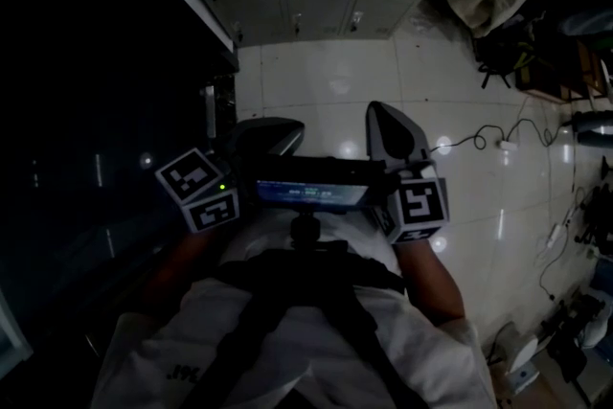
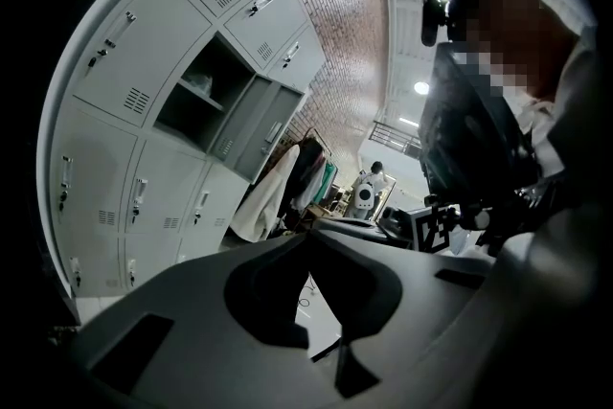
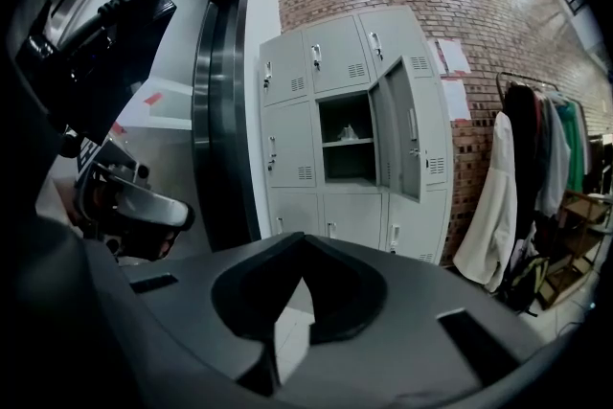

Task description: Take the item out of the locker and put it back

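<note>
A grey locker bank (image 3: 287, 148) is being shown standing on a white tiled floor (image 1: 326, 81), against a brick wall (image 3: 479, 5). A clothes rack (image 3: 536, 158) hung with several coats is being seen just right of the locker bank. One door (image 3: 407, 134) of the bank is standing open. One small item (image 3: 347, 131), too small to identify, is lying on the shelf inside the open compartment. Two grippers are being held side by side, well apart from the locker bank and pointed nearly level toward it. The left gripper (image 2: 306, 237) and the right gripper (image 3: 305, 238) are both being held pressed together, with nothing pinched between the jaws.
</note>
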Motion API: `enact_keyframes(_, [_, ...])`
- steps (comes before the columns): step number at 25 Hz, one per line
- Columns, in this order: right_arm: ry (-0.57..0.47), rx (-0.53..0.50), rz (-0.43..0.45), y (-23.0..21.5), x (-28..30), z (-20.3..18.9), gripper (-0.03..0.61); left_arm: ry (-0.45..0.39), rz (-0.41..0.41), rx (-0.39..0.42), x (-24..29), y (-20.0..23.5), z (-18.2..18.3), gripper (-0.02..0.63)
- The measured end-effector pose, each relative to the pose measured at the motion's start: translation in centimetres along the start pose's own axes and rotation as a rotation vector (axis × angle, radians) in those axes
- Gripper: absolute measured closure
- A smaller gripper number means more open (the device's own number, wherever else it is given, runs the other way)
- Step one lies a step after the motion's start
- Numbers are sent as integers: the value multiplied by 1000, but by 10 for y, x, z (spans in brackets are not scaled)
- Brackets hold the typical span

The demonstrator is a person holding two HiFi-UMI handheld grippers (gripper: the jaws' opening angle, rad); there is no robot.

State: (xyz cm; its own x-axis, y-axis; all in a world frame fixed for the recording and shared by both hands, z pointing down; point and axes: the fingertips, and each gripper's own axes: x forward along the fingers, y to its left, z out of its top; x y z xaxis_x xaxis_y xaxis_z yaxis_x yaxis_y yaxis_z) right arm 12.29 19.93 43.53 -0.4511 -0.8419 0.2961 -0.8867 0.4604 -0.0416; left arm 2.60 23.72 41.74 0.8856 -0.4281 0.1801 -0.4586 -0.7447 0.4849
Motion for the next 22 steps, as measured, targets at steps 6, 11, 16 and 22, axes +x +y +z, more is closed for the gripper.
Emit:
enact_keyframes(6, [13, 1, 13, 4, 1, 2, 592, 3, -6, -2, 4, 0, -2, 621])
enact_keyframes(11, [10, -8, 13, 3, 2, -1, 592, 8, -10, 1, 2, -3, -7, 621])
enact_keyframes(16, [25, 5, 25, 8, 4, -6, 592, 14, -16, -3, 3, -1, -11, 621])
enact_keyframes(22, [57, 35, 75, 32, 0, -16, 592, 40, 12, -34, -12, -5, -23, 621])
